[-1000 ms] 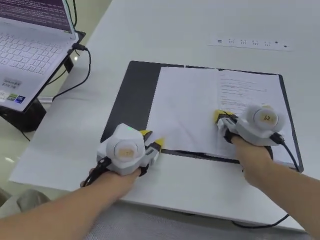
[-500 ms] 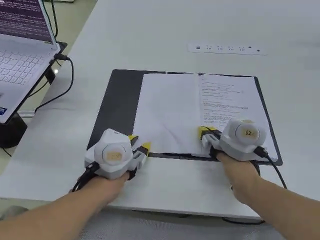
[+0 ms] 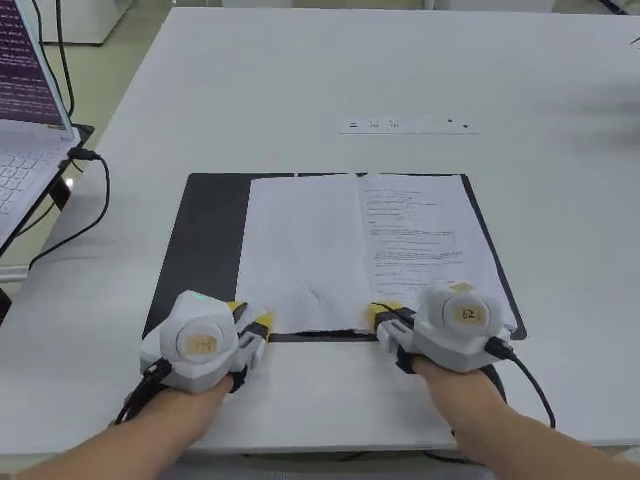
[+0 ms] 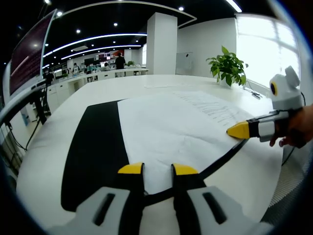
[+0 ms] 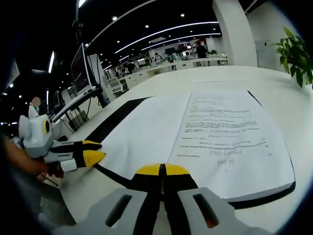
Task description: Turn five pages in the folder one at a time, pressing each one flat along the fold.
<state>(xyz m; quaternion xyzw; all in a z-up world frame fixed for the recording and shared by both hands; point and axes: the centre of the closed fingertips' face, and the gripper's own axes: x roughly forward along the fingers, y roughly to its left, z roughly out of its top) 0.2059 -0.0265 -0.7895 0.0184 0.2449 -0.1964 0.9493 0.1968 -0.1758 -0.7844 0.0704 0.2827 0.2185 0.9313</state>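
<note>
Open table (image 3: 560, 250) beyond folder (image 3: 210, 240); power strip (image 3: 405, 125) farther back; laptop (image 3: 25, 90), cable (image 3: 104, 200) crowd left.

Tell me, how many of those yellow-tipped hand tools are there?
2. The left gripper is at the folder's bottom edge, left side; the right gripper is at the fold's bottom end.

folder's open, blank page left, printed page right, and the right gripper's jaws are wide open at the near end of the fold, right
No: the right gripper has its jaws shut, tips together, as the right gripper view shows. The rest holds: the folder is open, blank page left, printed page right, gripper at the fold's near end.
</note>
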